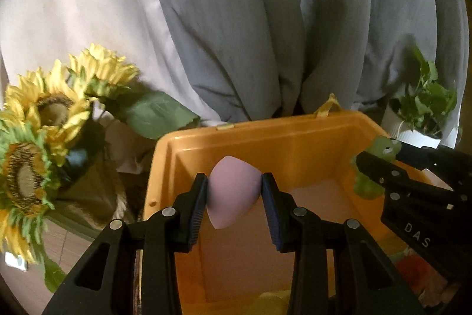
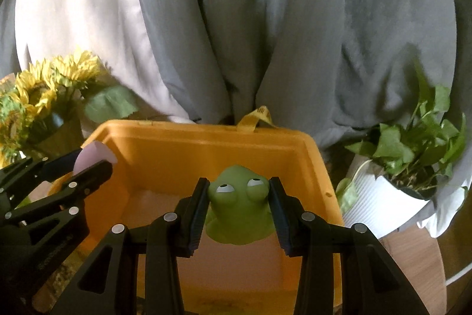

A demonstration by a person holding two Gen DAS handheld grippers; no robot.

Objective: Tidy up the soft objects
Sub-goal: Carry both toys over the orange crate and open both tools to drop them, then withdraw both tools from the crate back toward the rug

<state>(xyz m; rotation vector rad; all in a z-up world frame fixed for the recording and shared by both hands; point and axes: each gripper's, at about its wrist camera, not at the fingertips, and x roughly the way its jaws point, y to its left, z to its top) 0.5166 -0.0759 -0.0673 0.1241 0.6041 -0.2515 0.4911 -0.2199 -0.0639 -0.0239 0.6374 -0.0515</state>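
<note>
A soft purple sponge (image 1: 233,191) shaped like an egg is squeezed tight in the left claw (image 1: 235,192). It hangs over the open orange bin (image 1: 265,138). A squishy green frog toy (image 2: 239,205) with big white eyes is pinched in the right claw (image 2: 239,205), also above the bin. The two claws sit side by side. Yellow sunflowers (image 1: 44,108) stand left of the bin. A leafy plant in a white pot (image 2: 392,191) stands on the right. Gray and white curtains (image 2: 265,19) hang behind.

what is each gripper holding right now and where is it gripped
Left gripper pinches the purple sponge across its middle; right gripper squeezes the green frog toy by its head.
</note>
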